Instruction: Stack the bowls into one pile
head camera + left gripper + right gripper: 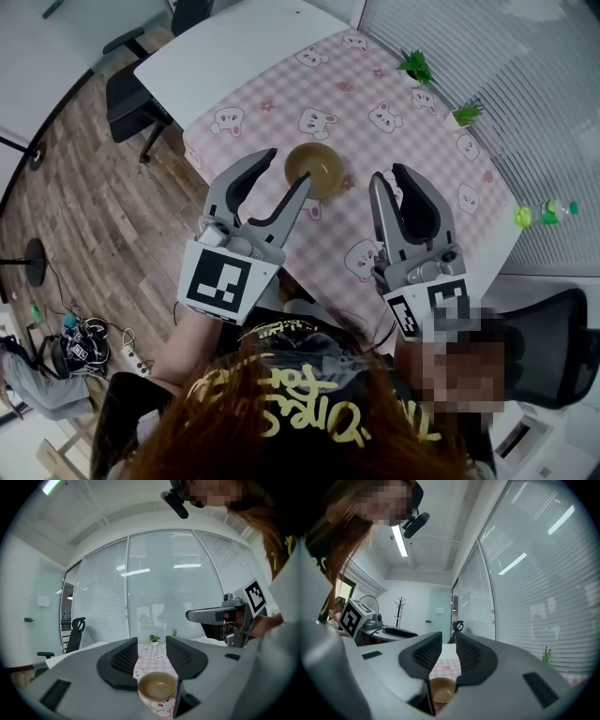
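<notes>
A brown bowl (314, 169) stands on the pink bunny-print tablecloth (375, 94); whether more bowls nest inside it I cannot tell. My left gripper (288, 166) hangs above the table just left of the bowl, jaws apart with nothing between them. My right gripper (387, 173) hangs to the bowl's right, its jaws closer together but with a clear gap, also holding nothing. In the left gripper view the bowl (157, 686) shows below the left gripper (151, 656), and the right gripper (220, 615) is at the right. In the right gripper view the bowl (442, 690) lies below the right gripper (449, 651).
Two small potted plants (415, 66) (466, 112) stand at the table's far right. A green object (522, 217) sits by the right edge. A black chair (131, 103) stands at the far left beside a white table (234, 47). Window blinds run along the right.
</notes>
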The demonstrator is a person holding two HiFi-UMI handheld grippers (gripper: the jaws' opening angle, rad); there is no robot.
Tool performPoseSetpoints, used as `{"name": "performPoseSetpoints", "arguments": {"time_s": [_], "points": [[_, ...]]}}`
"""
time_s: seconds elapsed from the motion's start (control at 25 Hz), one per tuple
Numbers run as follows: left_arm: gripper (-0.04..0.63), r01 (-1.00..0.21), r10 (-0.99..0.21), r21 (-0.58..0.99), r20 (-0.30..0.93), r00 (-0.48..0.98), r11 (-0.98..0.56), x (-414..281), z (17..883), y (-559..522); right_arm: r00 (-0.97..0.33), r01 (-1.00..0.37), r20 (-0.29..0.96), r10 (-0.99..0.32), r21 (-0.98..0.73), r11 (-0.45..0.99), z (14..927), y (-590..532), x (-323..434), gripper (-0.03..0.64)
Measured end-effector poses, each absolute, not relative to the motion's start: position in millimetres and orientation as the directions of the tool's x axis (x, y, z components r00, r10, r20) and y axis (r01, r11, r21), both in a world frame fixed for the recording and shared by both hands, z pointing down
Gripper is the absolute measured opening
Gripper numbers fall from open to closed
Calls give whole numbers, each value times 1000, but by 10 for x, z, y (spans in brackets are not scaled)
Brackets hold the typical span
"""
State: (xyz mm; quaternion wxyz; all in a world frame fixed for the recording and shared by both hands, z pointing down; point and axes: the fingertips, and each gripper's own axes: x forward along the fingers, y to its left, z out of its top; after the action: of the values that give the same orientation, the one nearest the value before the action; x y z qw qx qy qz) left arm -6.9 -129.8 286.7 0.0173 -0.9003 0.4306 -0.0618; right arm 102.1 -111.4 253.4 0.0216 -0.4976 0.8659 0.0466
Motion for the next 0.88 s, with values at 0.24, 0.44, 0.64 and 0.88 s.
{"name": "performPoseSetpoints", "arguments": {"time_s": [0.24, 0.44, 0.64, 0.88], "points": [[77, -784, -789, -90, 77, 609, -614, -98, 2833, -1257, -509, -861, -119, -853, 60, 505, 2477, -1073, 982, 37], [19, -794, -798, -85, 61, 599, -602, -121, 2826, -1227, -517, -856, -128, -846, 65, 513, 2462, -1067, 948, 9], [-5, -788, -791, -72, 66, 608, -612, -132, 2834, -1204, -525, -851, -142, -839, 76, 520, 2419, -1051, 910, 3], [-5, -775, -778, -71, 74, 624, -628, -89, 2847, -1198, -516, -856, -149, -844, 108, 505, 2389, -1065, 901, 3]]}}
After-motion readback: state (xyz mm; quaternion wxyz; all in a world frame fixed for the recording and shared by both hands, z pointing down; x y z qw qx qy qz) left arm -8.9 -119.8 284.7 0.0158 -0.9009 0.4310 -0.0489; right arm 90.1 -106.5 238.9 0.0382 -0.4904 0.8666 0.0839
